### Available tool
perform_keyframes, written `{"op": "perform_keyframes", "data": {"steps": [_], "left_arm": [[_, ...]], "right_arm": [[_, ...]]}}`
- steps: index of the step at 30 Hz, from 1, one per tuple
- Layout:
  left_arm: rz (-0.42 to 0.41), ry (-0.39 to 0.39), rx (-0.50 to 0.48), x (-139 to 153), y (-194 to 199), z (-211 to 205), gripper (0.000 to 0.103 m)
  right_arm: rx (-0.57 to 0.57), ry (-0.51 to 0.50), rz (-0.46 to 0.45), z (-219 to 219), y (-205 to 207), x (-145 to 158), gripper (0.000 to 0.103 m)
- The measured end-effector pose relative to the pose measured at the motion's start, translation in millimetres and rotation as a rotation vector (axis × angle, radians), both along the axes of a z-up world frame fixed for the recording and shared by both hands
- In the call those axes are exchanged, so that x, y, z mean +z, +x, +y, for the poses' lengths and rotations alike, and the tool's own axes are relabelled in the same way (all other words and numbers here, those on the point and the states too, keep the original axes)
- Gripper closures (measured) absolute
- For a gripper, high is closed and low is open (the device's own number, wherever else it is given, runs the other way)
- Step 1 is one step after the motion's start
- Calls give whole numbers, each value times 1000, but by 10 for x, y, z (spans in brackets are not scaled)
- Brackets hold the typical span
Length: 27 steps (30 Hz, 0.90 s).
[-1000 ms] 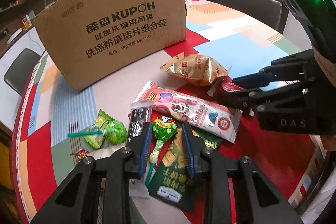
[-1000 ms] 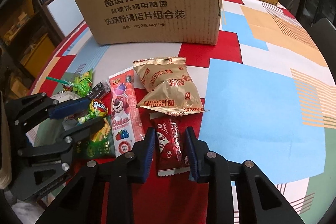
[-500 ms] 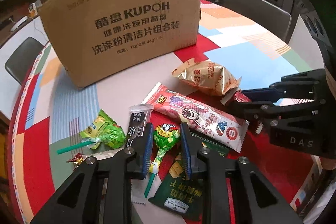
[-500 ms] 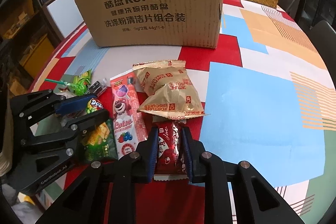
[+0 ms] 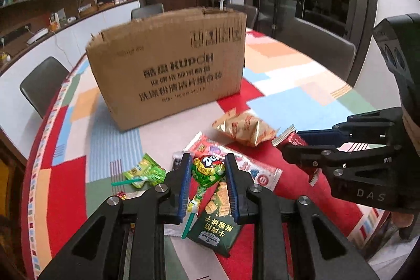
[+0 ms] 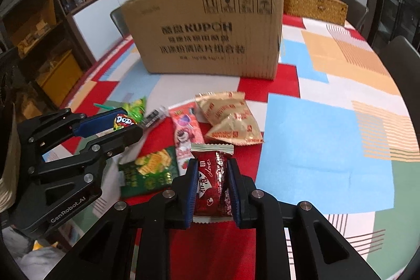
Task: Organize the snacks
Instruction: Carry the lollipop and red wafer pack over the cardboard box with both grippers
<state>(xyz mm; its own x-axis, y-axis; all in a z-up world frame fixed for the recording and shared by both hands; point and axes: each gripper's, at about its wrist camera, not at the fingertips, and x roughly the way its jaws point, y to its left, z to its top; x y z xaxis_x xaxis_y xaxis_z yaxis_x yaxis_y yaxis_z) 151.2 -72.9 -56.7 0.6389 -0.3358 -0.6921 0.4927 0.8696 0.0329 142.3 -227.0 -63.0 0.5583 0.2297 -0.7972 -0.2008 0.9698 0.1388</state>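
Lollipop (image 5: 208, 170) sits clamped between the left gripper (image 5: 207, 175) pads, above the snack pile — the red wrapped candy (image 6: 212, 183) is pinched in the right gripper (image 6: 212, 188), near the cardboard box (image 6: 207, 28)

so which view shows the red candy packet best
The right wrist view: the red candy packet sits front and centre, clamped in the right gripper, label readable. The left wrist view shows only its crimped end poking past that gripper's fingers.
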Motion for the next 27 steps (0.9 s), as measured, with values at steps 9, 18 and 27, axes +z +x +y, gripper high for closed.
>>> {"op": "perform_keyframes", "data": {"steps": [9, 18, 27], "left_arm": [[-95, -38, 24, 396, -36, 66, 77], [-222, -59, 44, 830, 75, 119, 77], [-334, -69, 62, 1272, 366, 155, 77]], "right_arm": [[10, 13, -101, 62, -51, 373, 80], [20, 14, -229, 89, 70, 764, 80], [17, 37, -360, 92, 366, 1206, 80]]}}
